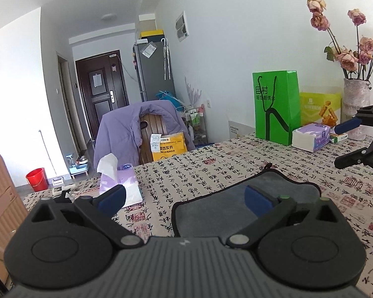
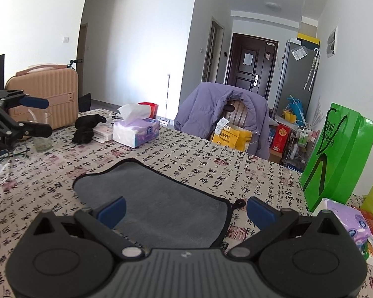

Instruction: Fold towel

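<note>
A grey towel (image 1: 226,206) with black edging lies flat on the calligraphy-print tablecloth (image 1: 211,166); it also shows in the right wrist view (image 2: 159,198). My left gripper (image 1: 186,198) is open and empty, held just above the towel's near left edge. My right gripper (image 2: 186,211) is open and empty, above the towel's near right corner with its small black loop (image 2: 238,202). Each gripper shows in the other's view, open and off the table: the right gripper (image 1: 340,144) and the left gripper (image 2: 46,116).
A green paper bag (image 1: 276,104), tissue packs (image 1: 310,136) (image 2: 136,131), a yellow box (image 1: 320,109) and a vase of dried roses (image 1: 355,96) stand at the table's far side. A glass (image 2: 41,136), spectacles (image 2: 11,152) and a black cloth (image 2: 87,126) lie left. A chair with purple jacket (image 2: 223,114) stands behind.
</note>
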Motion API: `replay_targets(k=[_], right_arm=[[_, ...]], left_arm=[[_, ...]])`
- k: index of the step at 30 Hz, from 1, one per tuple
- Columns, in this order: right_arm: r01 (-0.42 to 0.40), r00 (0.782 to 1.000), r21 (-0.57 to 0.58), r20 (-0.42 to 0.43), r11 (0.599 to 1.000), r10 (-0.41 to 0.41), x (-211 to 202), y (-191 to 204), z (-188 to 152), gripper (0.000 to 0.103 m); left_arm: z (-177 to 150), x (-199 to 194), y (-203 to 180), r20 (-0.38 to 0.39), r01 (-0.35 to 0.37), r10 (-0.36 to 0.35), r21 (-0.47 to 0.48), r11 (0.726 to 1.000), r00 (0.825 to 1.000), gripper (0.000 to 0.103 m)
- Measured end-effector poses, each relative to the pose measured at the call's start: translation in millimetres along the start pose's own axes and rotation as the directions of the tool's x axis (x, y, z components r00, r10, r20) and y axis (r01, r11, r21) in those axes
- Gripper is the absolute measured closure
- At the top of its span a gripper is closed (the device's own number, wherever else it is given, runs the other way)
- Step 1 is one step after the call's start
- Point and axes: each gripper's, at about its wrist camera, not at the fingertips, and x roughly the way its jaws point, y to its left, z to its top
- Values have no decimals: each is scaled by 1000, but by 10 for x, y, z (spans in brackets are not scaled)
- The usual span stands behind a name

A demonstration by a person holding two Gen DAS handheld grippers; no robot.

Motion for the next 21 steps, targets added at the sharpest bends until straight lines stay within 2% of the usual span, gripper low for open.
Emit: replay_targets(k=[21], right_arm=[[-2, 1000, -7, 7, 1000, 2, -720, 420, -383, 0]], left_arm=[[-321, -821, -266, 25, -31, 31, -18, 999, 999, 0]])
